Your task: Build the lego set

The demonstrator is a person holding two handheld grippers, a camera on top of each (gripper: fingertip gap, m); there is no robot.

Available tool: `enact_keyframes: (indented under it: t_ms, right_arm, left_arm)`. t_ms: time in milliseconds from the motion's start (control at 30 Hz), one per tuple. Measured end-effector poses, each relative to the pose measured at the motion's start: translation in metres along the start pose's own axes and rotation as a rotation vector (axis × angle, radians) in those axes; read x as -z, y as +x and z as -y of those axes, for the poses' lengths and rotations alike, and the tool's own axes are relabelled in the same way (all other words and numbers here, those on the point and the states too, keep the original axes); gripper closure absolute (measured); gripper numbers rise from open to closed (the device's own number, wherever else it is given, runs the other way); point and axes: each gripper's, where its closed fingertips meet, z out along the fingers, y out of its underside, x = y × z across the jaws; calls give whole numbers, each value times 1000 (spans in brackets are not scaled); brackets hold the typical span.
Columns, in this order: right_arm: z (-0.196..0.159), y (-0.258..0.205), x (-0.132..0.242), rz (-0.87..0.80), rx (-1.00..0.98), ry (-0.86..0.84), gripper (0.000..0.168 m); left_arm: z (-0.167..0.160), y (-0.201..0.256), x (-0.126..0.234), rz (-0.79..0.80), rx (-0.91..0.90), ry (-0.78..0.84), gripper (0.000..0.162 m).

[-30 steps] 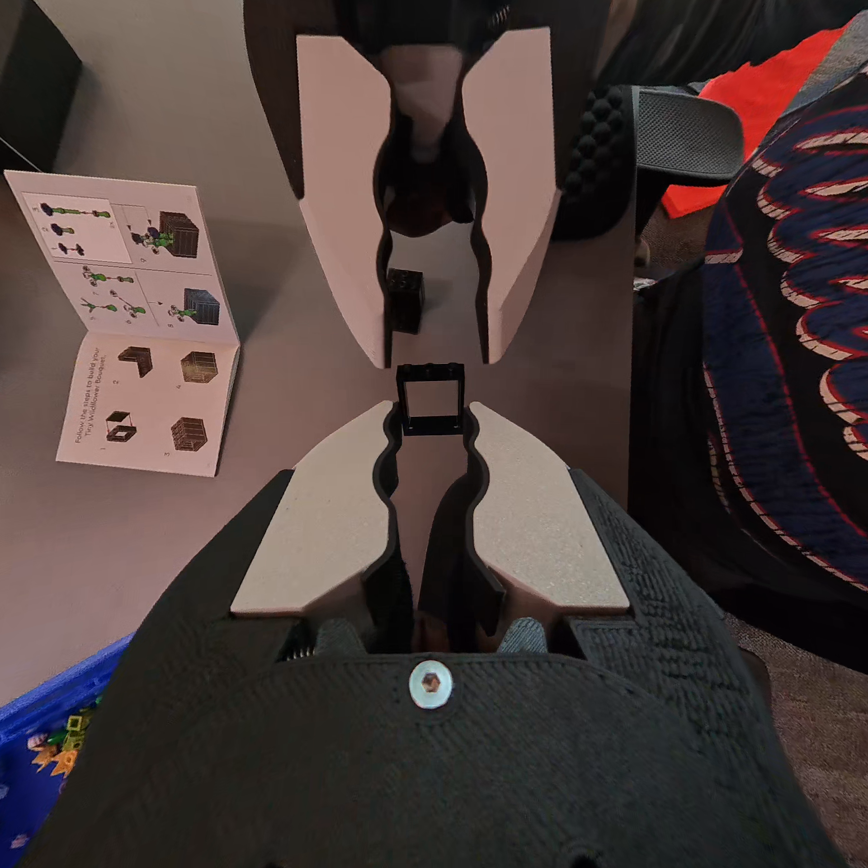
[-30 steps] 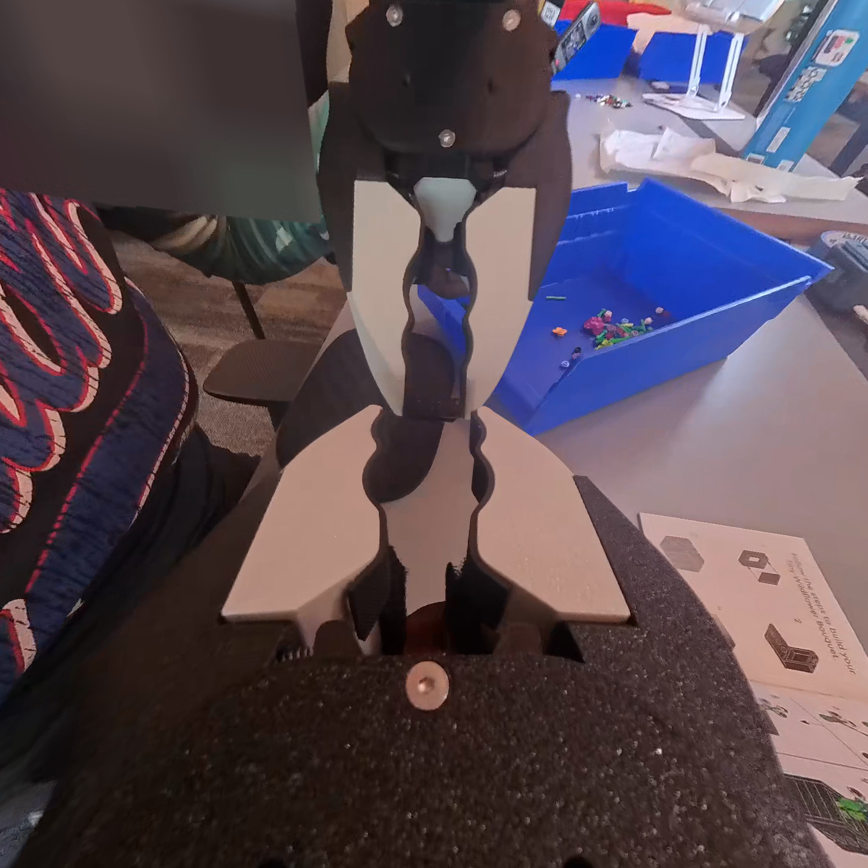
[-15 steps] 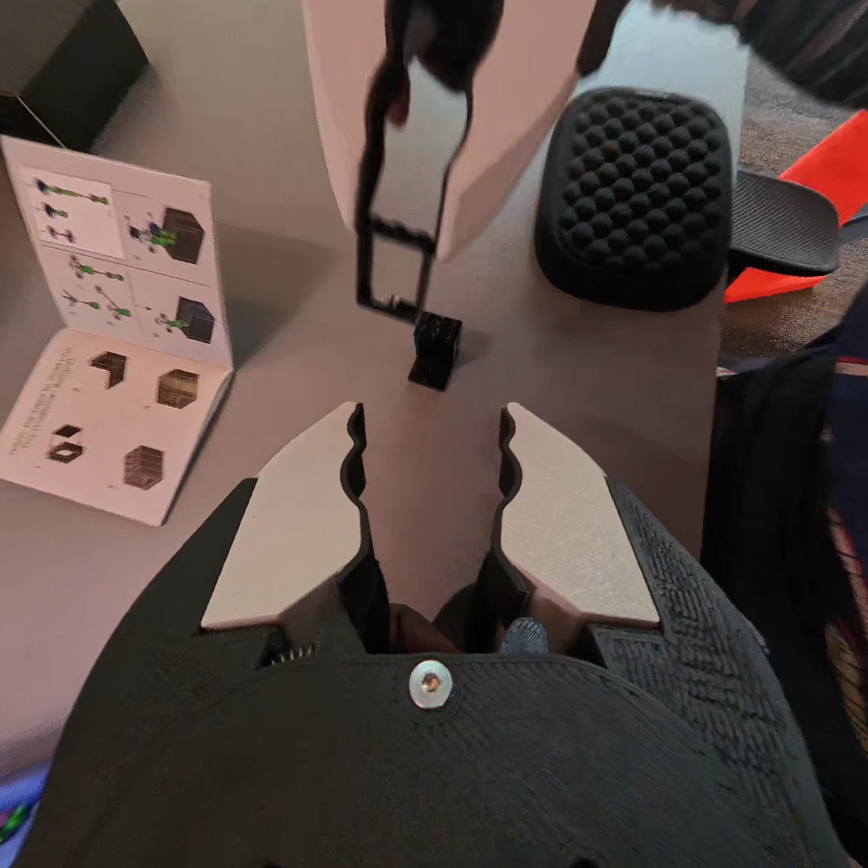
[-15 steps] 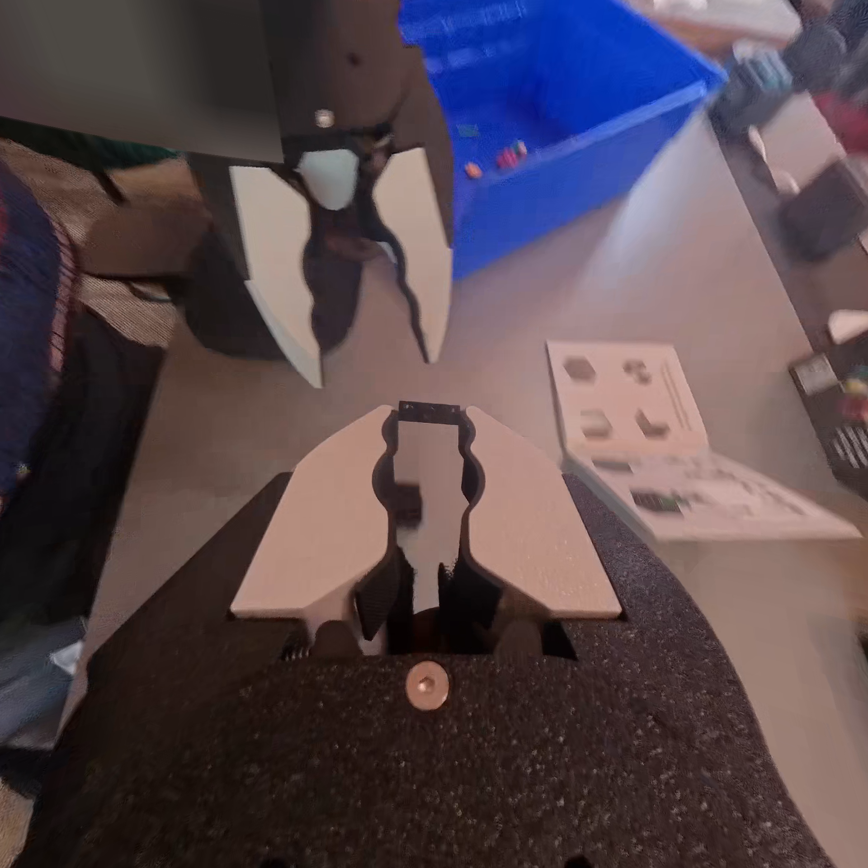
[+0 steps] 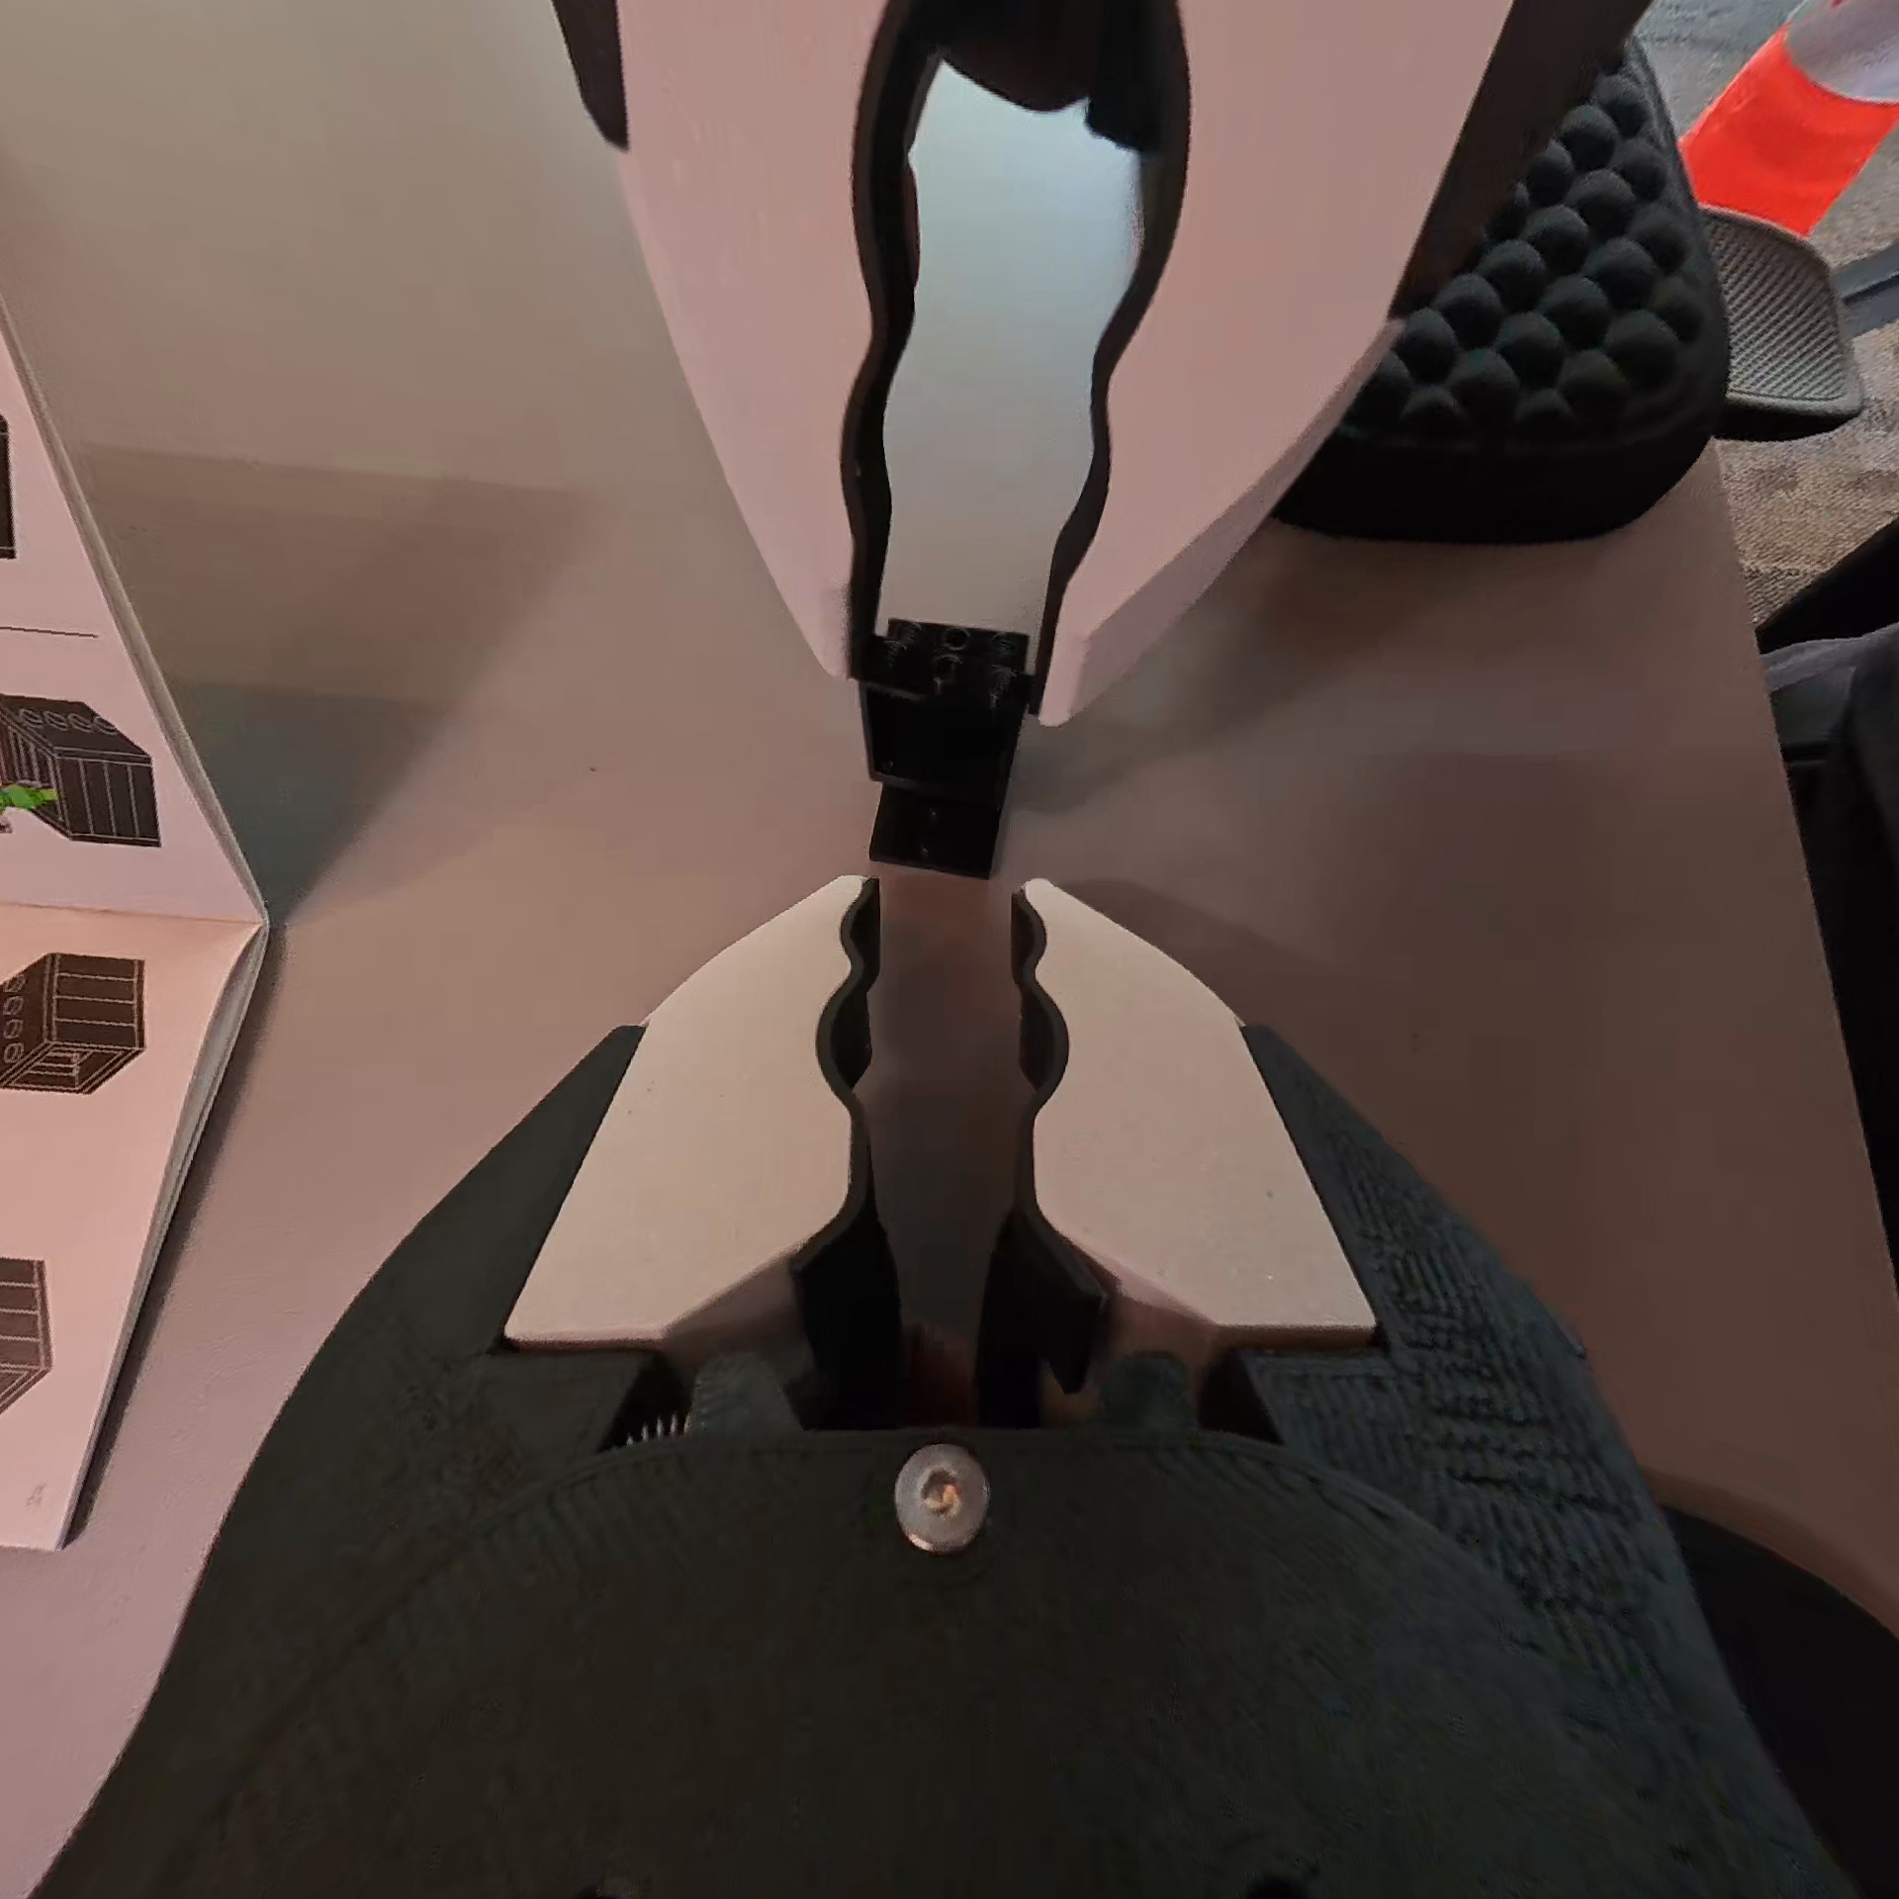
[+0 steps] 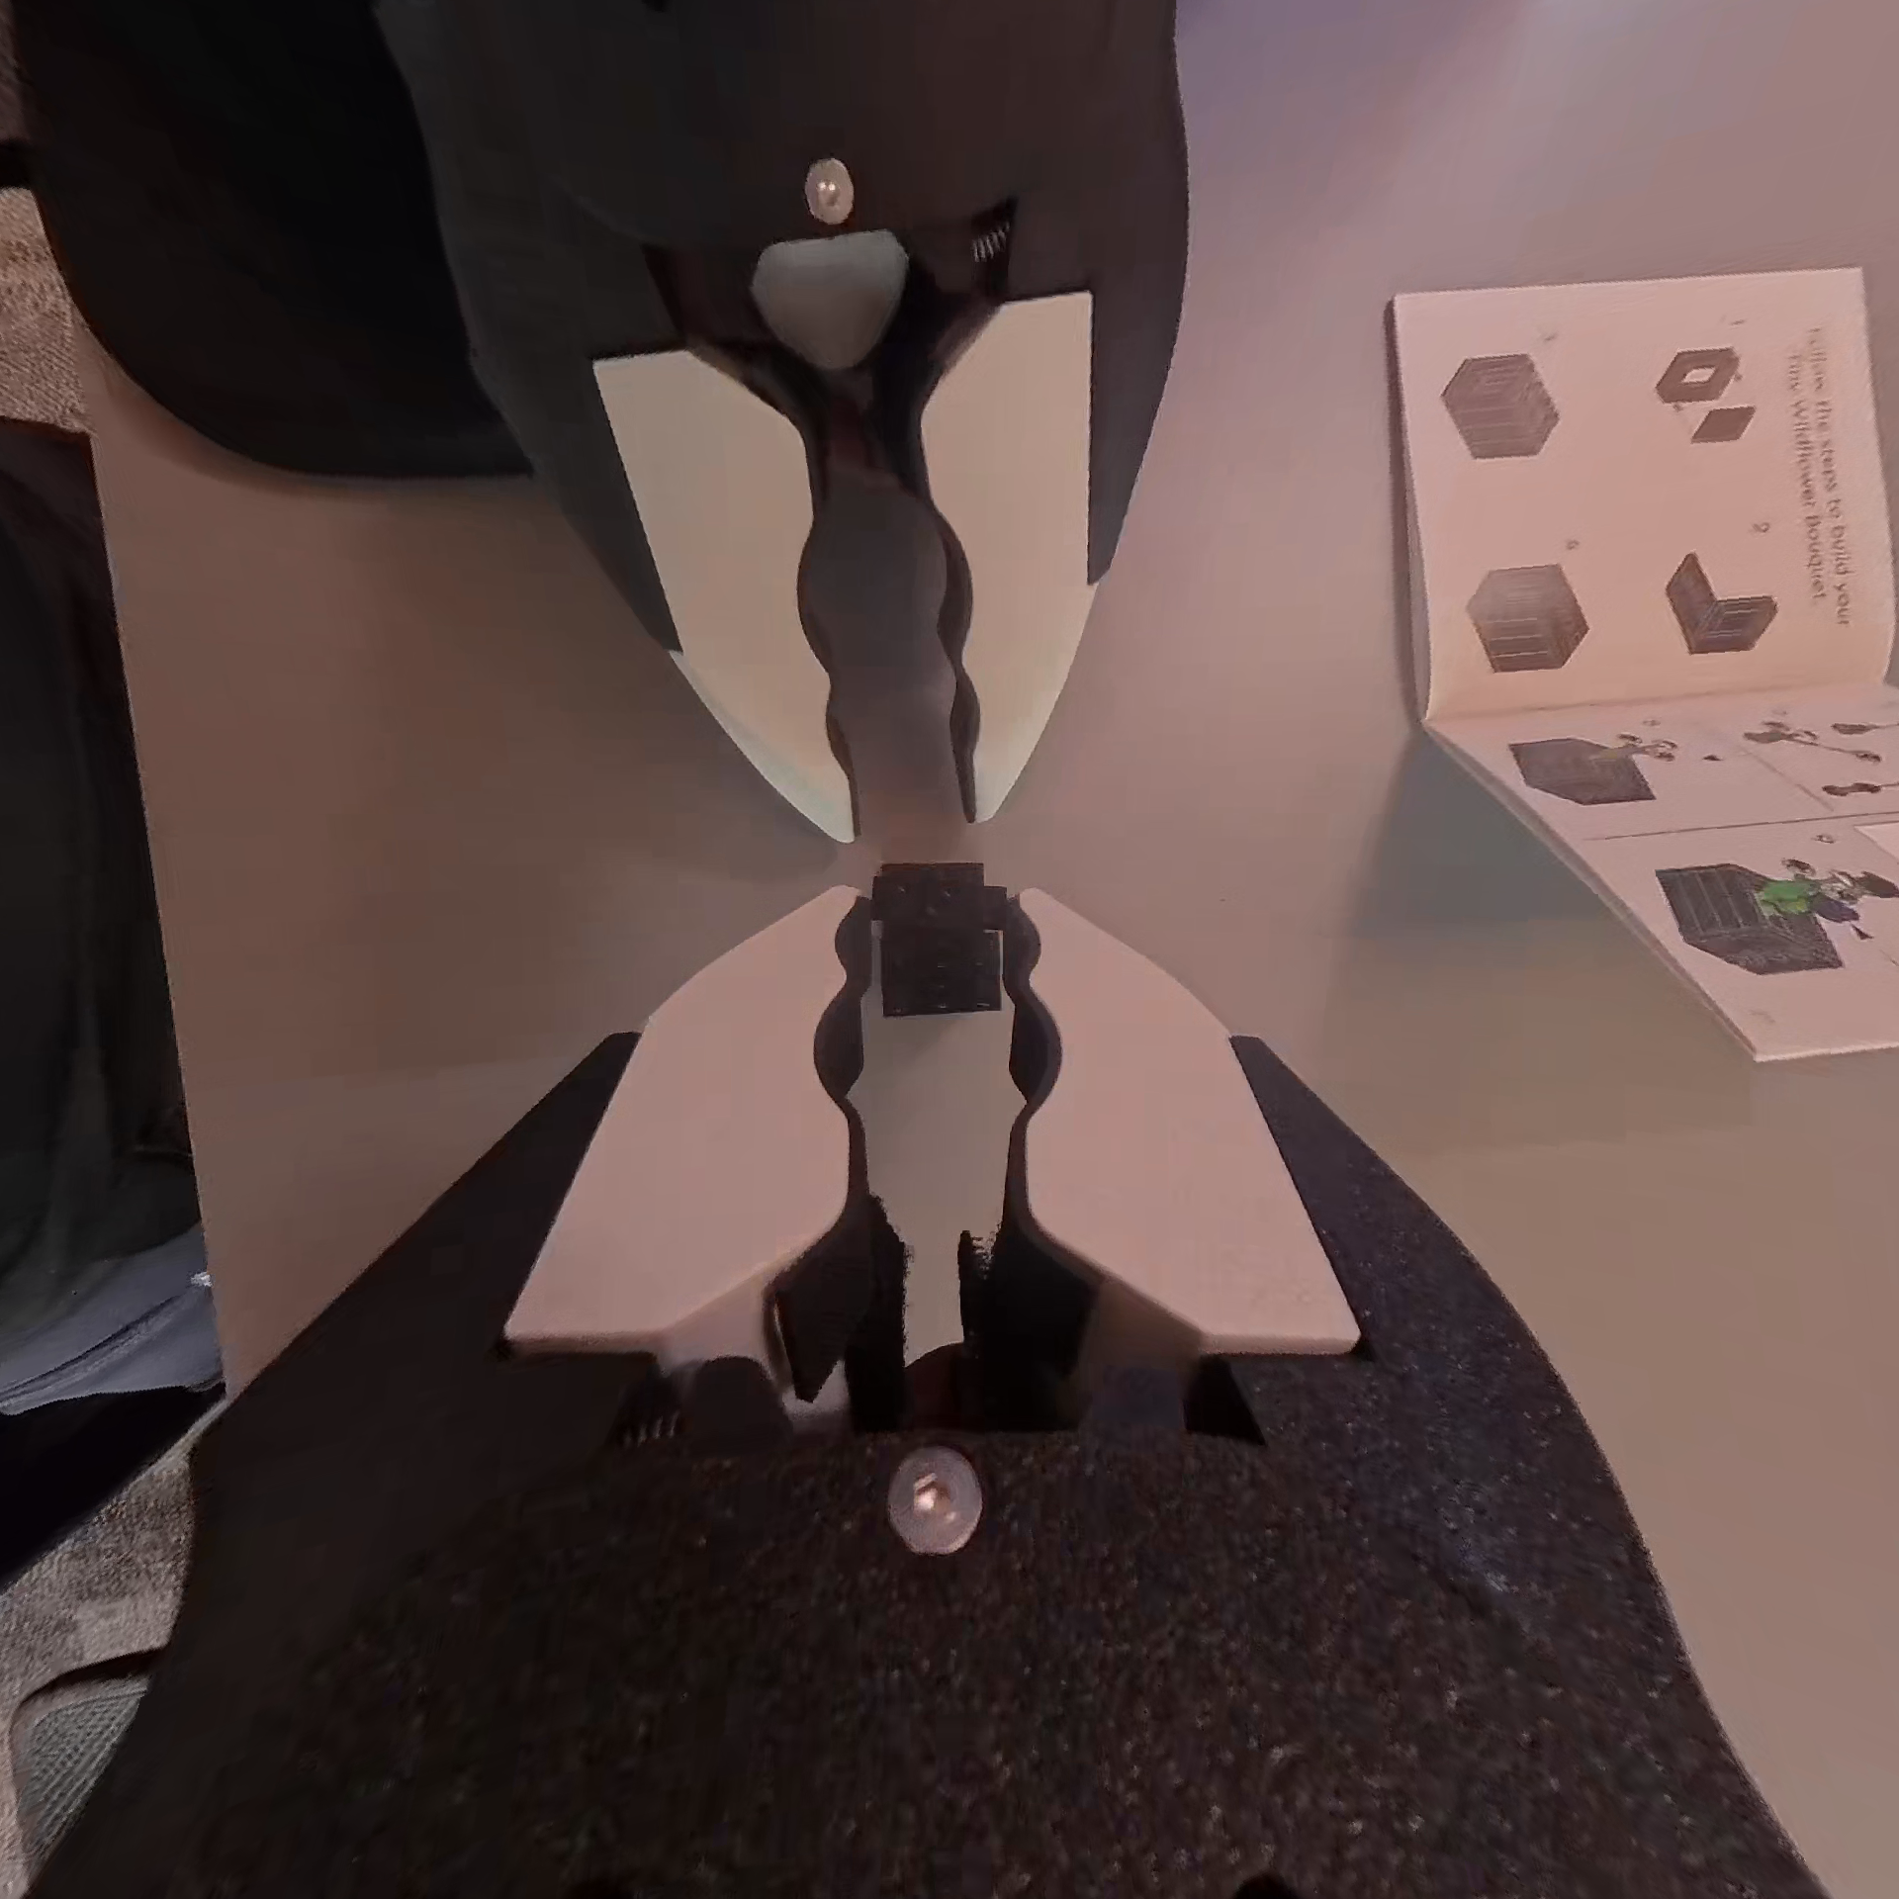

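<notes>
One black lego piece [image 6: 937, 951] clamped between right hand-held gripper [image 6: 937, 902] fingertips.

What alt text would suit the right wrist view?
The right gripper holds a small black brick assembly between its jaws above a grey table. The left gripper faces it, empty, and an open instruction booklet lies to the right.

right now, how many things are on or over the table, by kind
grippers: 2
black lego pieces: 2
booklet: 1
bumpy black pad: 1
total: 6
</notes>
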Motion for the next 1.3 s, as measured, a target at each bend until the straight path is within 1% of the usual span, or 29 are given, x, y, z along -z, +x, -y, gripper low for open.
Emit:
enact_keyframes:
  t_ms: [200, 500, 700, 833, 900, 967, 1067, 1133, 1233, 1300]
  right_arm:
    - [-4, 2, -8, -3, 12, -96, 144]
    - [-11, 0, -12, 17, 7, -177, 144]
    - [-13, 1, -12, 5, -19, -188, 144]
    - [-15, 0, -11, -13, -28, -191, 144]
    - [-15, 0, -11, -22, -30, -195, 144]
    - [-15, 0, -11, -28, -25, -193, 144]
    - [-15, 0, -11, -28, -33, -185, 144]
    - [-15, 0, -11, -29, -37, -178, 144]
    - [-16, 0, -11, -28, -45, -172, 144]
    - [-16, 0, -11, -28, -48, -163, 144]
  left_arm:
    - [-3, 0, 1, 9, -20, 8, 137]
    - [-3, -2, 4, 17, -8, 19, 138]
    - [-6, -2, 3, 25, -23, 4, 138]
    - [0, -2, 3, 24, -23, 34, 140]
    - [6, 3, 3, -12, -37, 68, 140]
    - [12, 9, -1, -61, -88, 85, 138]
    - [10, 12, -9, -93, -205, 31, 133]
    - [6, 11, -13, -113, -253, -9, 130]
    - [6, 17, -16, -180, -250, -7, 126]
    - [9, 16, -15, -188, -243, 16, 126]
